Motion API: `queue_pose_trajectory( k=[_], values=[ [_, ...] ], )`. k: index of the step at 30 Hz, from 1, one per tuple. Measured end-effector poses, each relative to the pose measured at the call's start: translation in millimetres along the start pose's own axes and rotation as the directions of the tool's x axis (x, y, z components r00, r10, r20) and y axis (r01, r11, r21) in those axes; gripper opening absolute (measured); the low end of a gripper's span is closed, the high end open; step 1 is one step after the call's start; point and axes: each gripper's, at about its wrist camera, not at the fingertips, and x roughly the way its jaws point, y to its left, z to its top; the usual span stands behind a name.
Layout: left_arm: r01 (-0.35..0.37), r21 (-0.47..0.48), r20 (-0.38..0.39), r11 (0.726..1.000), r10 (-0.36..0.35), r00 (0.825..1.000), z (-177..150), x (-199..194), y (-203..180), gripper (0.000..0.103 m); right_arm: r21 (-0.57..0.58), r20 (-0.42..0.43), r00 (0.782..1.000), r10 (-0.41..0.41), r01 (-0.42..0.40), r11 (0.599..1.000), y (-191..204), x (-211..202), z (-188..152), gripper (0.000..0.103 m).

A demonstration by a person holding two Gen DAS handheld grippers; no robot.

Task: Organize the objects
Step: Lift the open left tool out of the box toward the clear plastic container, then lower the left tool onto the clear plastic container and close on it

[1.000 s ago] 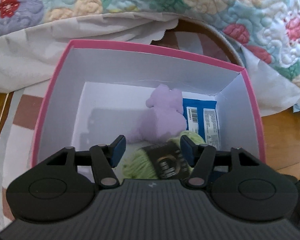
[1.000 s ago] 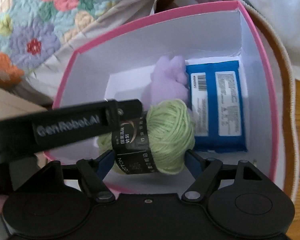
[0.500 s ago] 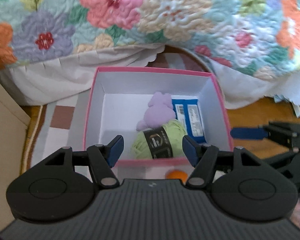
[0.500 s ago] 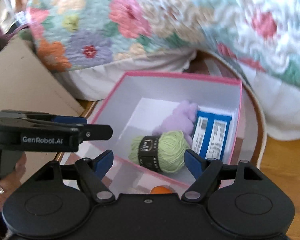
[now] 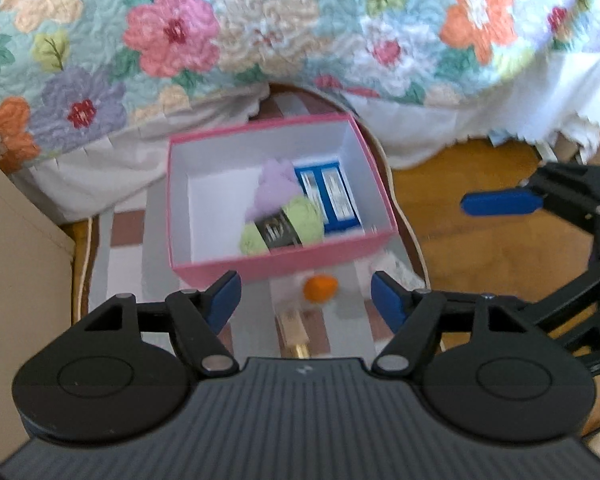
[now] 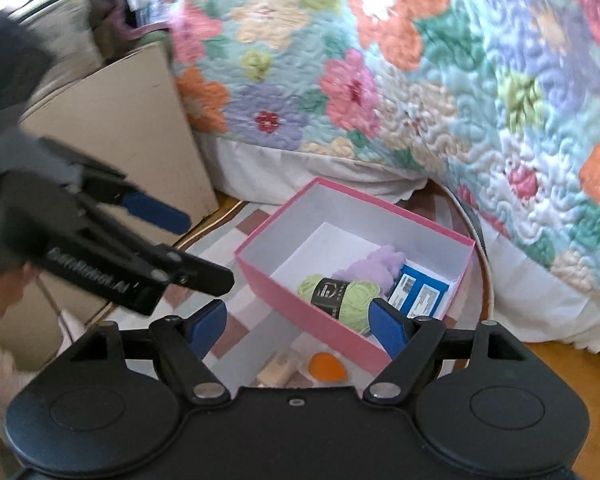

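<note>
Both grippers empty: left gripper (image 5: pixel 305 295) jaws opening, right gripper (image 6: pixel 296 323) wide. Yarn (image 5: pixel 283 227) now sits in box (image 5: pixel 260 266), ahead of the fingers; a second ago it lay between them. Next: orange ball (image 5: pixel 320 288) just outside the box, between left fingertips. Drop straight down, centre it, close gently.

My left gripper (image 5: pixel 305 296) is above the mat (image 5: pixel 128 256), jaws opening, nothing between them. Pink box (image 5: pixel 260 268) sits ahead on the mat, holding green yarn (image 5: pixel 300 220) with a black band, a lilac plush (image 5: pixel 274 188) touching it, and a blue packet (image 5: pixel 332 196) along the right wall. Orange ball (image 5: pixel 319 287) lies just outside the box's near wall, a tan item (image 5: pixel 294 330) nearer me. Right gripper (image 5: pixel 500 203) shows at the right edge. Floral quilt (image 5: pixel 260 20) behind.
</note>
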Motion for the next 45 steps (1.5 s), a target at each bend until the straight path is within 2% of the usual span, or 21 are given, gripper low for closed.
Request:
queue_pose_trajectory(
  k=[5,7,12,15,17,22,29,33,37,42,45],
  values=[
    [0.024,0.019,-0.065,1.000,-0.023,0.998,-25,8,-9,0.071,-0.037,-0.014,1.000,-0.003,0.003,0.999,12,-18,-26,0.083],
    [0.030,0.036,-0.089,0.999,-0.027,0.996,-37,13,-17,0.071,-0.038,-0.020,1.000,0.003,-0.003,0.999,14,-22,-38,0.087],
    [0.108,0.069,-0.158,0.992,-0.096,0.983,-64,36,-34,0.071,-0.031,-0.038,0.999,0.036,-0.037,0.999,16,-24,-73,0.090],
    [0.082,0.080,-0.159,0.993,-0.069,0.985,-77,50,-43,0.071,-0.007,-0.049,0.998,0.045,-0.046,0.999,15,-20,-97,0.090],
    [0.101,0.052,-0.161,0.994,-0.092,0.983,-86,57,-46,0.071,0.022,-0.046,0.998,0.049,-0.048,0.999,12,-18,-112,0.091],
    [0.093,0.023,-0.156,0.995,-0.088,0.984,-100,74,-48,0.071,0.105,-0.034,0.997,0.073,-0.069,0.992,3,-7,-149,0.091],
    [0.122,-0.123,-0.133,0.985,-0.138,0.981,-118,102,-36,0.071,0.004,-0.013,1.000,0.023,-0.023,1.000,10,12,-197,0.091],
    [0.139,-0.169,-0.137,0.976,-0.163,0.977,-135,126,-35,0.071,-0.015,0.001,1.000,-0.001,0.001,1.000,9,27,-213,0.091],
    [0.067,-0.156,-0.140,0.986,-0.089,0.986,-147,152,-44,0.068,-0.013,-0.023,0.998,-0.051,0.050,0.999,6,49,-225,0.091],
    [0.099,-0.198,-0.150,0.975,-0.129,0.980,-157,174,-48,0.068,-0.006,-0.053,0.994,-0.091,0.091,0.996,0,74,-236,0.091],
    [0.111,-0.216,-0.149,0.970,-0.145,0.978,-164,182,-53,0.064,0.009,-0.049,0.996,-0.072,0.072,0.997,-4,83,-242,0.091]
  ],
)
